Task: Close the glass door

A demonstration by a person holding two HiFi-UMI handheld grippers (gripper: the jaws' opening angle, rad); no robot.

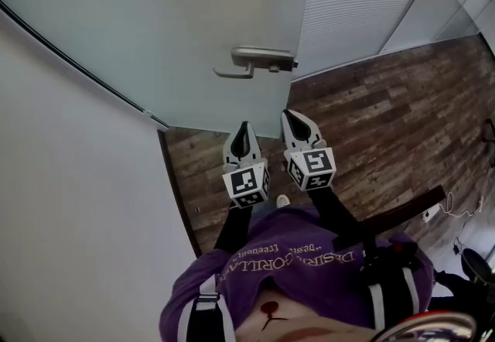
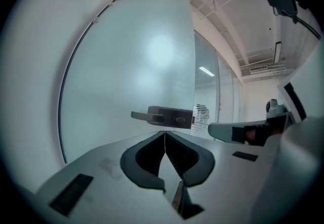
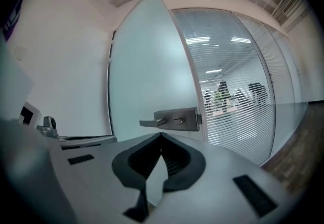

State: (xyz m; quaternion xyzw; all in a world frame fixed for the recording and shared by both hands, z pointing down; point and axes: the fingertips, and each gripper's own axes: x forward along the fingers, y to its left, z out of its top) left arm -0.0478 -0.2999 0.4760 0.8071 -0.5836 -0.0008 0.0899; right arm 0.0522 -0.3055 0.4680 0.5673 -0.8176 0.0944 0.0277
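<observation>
Approach step. Door [image 1: 193, 23] stood ajar ahead, its handle [image 1: 255, 62] just beyond both tips and untouched. Left claw [image 1: 245, 131] and right claw [image 1: 292, 120] were clenched and empty. Next, probably: contact at the handle, then swing the door to its frame.

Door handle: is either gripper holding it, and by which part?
Nothing is held. The left gripper and right gripper are both shut and empty, short of the door handle on the glass door.

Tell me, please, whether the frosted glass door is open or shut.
Open: on the frosted glass door, the free edge by the grey metal lever handle meets no frame; a slatted glass partition shows beyond.
</observation>
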